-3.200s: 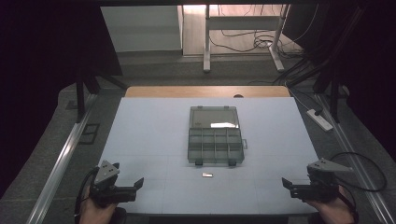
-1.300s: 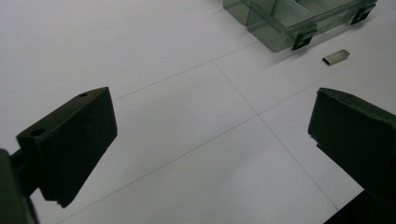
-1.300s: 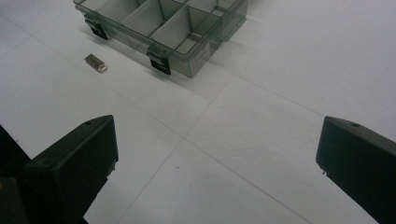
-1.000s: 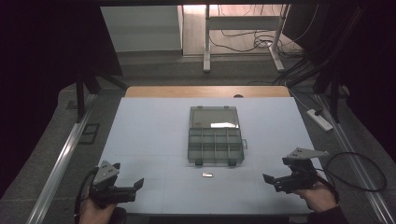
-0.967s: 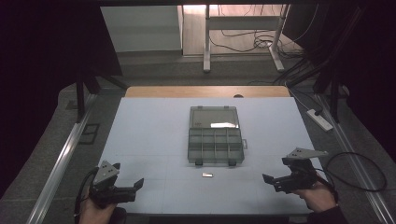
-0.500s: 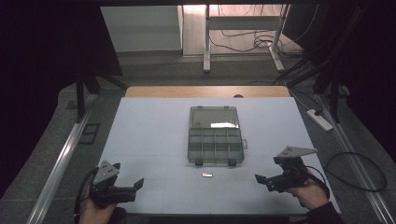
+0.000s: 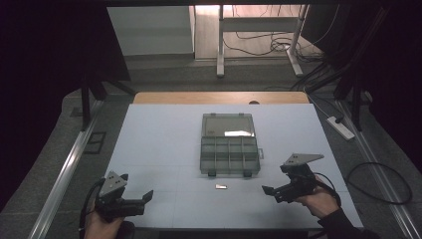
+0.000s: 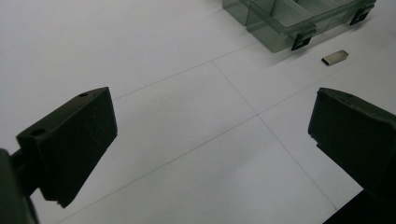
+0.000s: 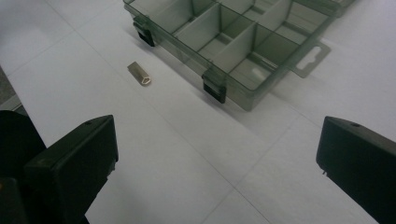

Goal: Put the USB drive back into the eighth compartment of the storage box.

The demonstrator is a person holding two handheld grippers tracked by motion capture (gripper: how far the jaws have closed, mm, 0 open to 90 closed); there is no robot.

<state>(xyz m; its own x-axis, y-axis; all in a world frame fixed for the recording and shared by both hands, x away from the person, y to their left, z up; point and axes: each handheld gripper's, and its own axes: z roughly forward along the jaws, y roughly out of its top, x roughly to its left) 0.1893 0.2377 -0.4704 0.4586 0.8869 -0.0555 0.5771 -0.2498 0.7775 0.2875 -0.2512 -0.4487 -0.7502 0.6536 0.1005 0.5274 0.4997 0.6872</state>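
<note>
On the white counter (image 7: 164, 149) an open grey compartment box (image 7: 230, 155) lies with its lid folded flat away from the person, and a small metal piece (image 7: 221, 186) rests just in front of its two black latches. The right hand-held gripper (image 7: 271, 191) hovers near the piece, jaws spread wide and holding nothing; the left hand-held gripper (image 7: 144, 197) sits well apart at the near edge, likewise spread and empty. The piece is low, smooth and lies flat, so it will probably be awkward to pinch: jaws closing unevenly could skid it across the counter or flick it against the box, and a sweeping approach could nudge the light box itself.
</note>
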